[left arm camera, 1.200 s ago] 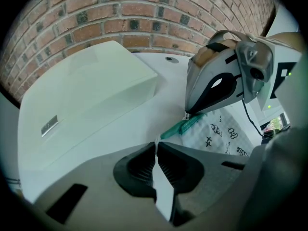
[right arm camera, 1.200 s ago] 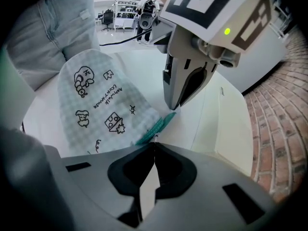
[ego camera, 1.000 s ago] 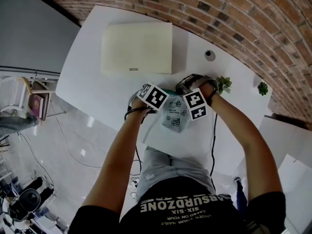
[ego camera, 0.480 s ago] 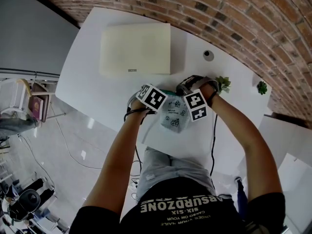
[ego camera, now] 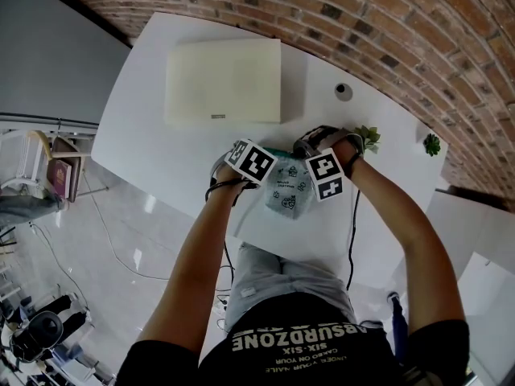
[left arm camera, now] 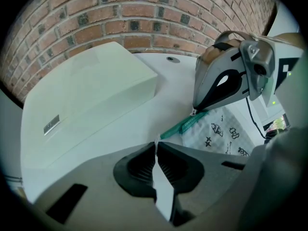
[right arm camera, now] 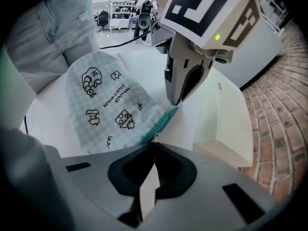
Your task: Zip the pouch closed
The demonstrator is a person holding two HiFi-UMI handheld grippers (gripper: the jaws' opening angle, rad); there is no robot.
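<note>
The pouch (ego camera: 290,195), pale checked cloth with small black doodles, lies flat on the white table (ego camera: 153,119) close to its near edge, just near and right of a flat cream box (ego camera: 225,79); its teal zipper (left arm camera: 185,125) runs along the pouch's far side, the printed body spreading towards the person. The left claw (left arm camera: 156,146) points steeply down at the zipper's left end; its jaws are all but together, nipping a thin pale edge of the pouch there. The right claw (right arm camera: 154,144) points down at the zipper's right end; its jaws are fully together on a small bit of the zipper, too small to say whether it is the pull. The two claws stand near one another, one at each end of the teal strip; how far the zipper is done up I cannot tell. Further right on the table are a small round grey thing (ego camera: 344,92) and two little green plants (ego camera: 368,139); a brick wall (ego camera: 362,14) runs behind the table's far side.
</note>
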